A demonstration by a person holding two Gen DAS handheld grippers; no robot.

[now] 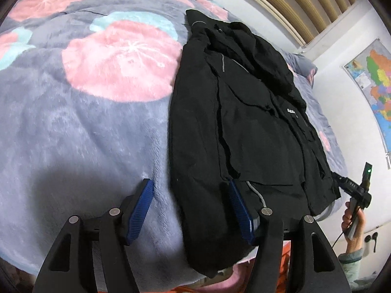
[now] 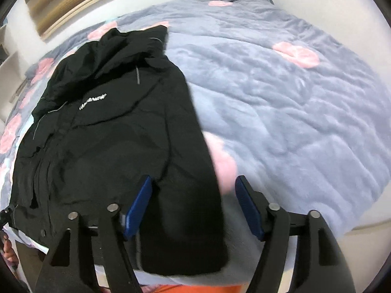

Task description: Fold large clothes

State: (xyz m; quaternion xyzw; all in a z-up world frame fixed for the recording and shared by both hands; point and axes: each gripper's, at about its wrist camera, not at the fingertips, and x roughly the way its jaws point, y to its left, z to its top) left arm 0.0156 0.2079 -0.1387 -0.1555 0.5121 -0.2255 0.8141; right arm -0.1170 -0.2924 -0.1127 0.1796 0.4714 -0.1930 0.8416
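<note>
Left wrist view: black jacket (image 1: 244, 127) lies lengthwise on the bed (image 1: 85, 134) w/ its hem at the near edge, sleeves apparently folded in, tho the dark cloth hides detail. Left gripper (image 1: 190, 210) is spread wide, gripping nothing, above the hem's left corner. Right gripper (image 2: 193, 207) likewise gapes empty over the hem's right corner.

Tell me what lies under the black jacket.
The black jacket lies on a grey plush blanket with pink round prints. Whatever sits directly beneath the jacket is covered and cannot be seen.
</note>
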